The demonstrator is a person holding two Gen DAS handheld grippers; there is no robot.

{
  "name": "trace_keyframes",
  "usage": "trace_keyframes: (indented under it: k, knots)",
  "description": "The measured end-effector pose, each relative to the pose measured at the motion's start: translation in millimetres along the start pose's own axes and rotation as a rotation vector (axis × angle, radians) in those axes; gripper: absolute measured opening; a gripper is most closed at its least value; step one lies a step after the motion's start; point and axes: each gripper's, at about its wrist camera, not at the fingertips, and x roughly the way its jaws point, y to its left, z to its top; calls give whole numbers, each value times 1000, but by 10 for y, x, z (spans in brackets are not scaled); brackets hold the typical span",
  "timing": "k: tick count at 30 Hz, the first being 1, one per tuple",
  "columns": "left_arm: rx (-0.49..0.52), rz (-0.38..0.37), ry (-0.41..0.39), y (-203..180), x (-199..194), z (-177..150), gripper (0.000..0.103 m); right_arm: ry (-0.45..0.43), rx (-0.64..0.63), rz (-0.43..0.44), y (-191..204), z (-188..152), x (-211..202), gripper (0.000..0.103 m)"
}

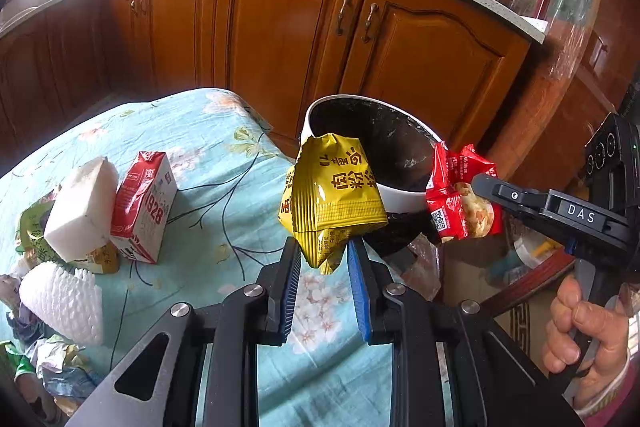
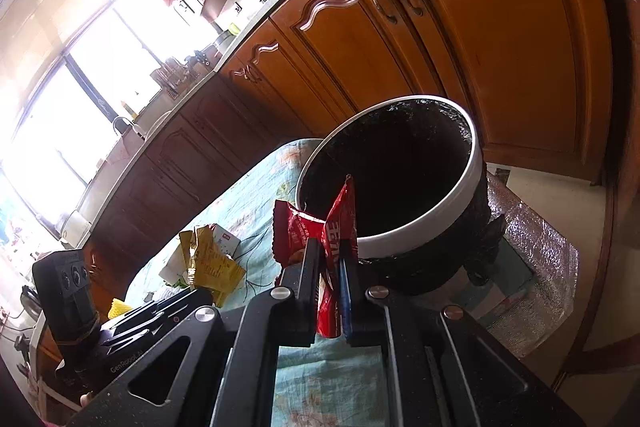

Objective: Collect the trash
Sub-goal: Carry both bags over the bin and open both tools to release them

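Gripping the yellow snack packet [image 1: 332, 195] by its bottom corner, left tool [image 1: 325, 259] holds it upright, long axis vertical. Right tool [image 2: 329, 259] is clamped on the red wrapper [image 2: 320, 227], upright beside the white trash bin [image 2: 416, 239].

Left gripper [image 1: 324, 259]: two black fingers are carrying ribbed blue pads [image 1: 358, 279] on their inner faces; black linkage arms are pivoting on round silver screws [image 1: 180, 309], and a triangular cut-out is showing in the left plate. Right gripper [image 2: 330, 267]: the same black build is showing, with silver screws [image 2: 280, 293]. Seen from the left wrist view, its side is bearing white "DAS" lettering [image 1: 581, 214] behind a small round fastener. Below that lettering, the person's right hand [image 1: 584, 331] is showing bare, wrinkled skin and a pink cuff with a light striped band.
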Motion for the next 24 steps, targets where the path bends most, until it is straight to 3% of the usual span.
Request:
trace_keyframes:
  k: [7,16,24]
  knots:
    - [31,-5,9,-109,146,146,23,-28,1,-25,-78,128,-20,8]
    - [83,-17,36,-269,502,533,23,-52,-73,-116,-64,446,60,9]
    - [145,1,102,-439,985,948,24,-14,-82,-165,-197,737,306,10]
